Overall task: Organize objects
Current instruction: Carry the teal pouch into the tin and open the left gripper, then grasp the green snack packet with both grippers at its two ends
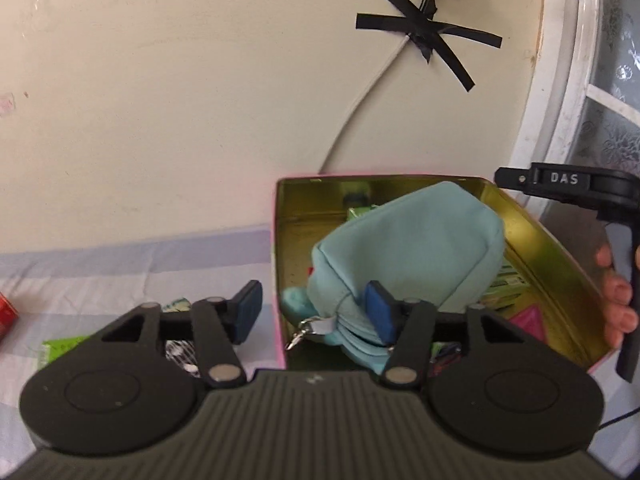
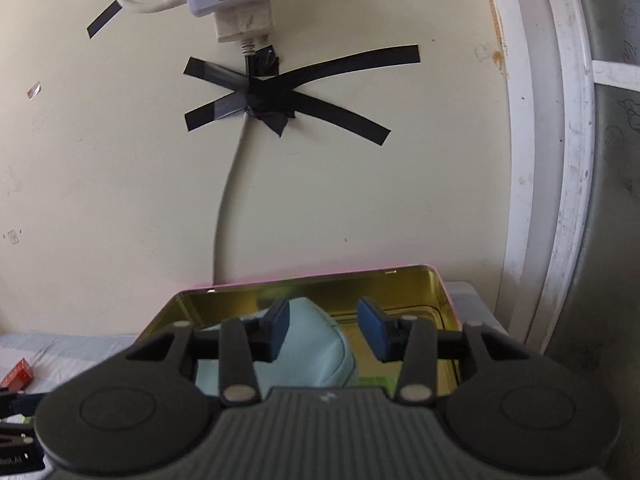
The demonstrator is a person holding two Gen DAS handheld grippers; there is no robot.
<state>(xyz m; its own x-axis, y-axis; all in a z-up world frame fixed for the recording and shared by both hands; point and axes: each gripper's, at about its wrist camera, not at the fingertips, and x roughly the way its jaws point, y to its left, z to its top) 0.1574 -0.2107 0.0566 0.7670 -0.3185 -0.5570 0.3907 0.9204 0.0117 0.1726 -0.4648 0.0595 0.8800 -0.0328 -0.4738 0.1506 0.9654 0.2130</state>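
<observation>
Hovering over the open tin, the left gripper (image 1: 314,314) stands with its blue pads about half apart and nothing pinched between them: its left pad sits outside the tin's left wall, its right pad shows in front of the pale blue pouch (image 1: 408,256), though whether it touches the fabric cannot be told. The right gripper (image 2: 324,330) is parted more narrowly and likewise holds nothing; through its gap shows the gold inside of the tin (image 2: 400,284), with the pouch at about nine o'clock from its midpoint. Outward from the claws, the pouch lies tilted inside the tin, its small metal clip (image 1: 306,330) hanging at its near end, and it rests on green packets (image 1: 506,286) already lying on the tin's floor. A person's fingers (image 1: 618,300) show at three o'clock beside the tin's right wall, wrapped round the handle of the other gripper. Beyond the tin, at about nine o'clock on the striped cloth (image 1: 120,268), a red item (image 1: 8,312) and a green packet (image 1: 60,350) lie loose, with something dark-patterned just under the left claw. As a judgement, the tidying looks well along: the pouch and several packets are in the tin, while the few loose things on the cloth remain to be gathered. Behind everything, a white cable (image 2: 228,200) runs up the wall under crossed black tape (image 2: 272,100).
</observation>
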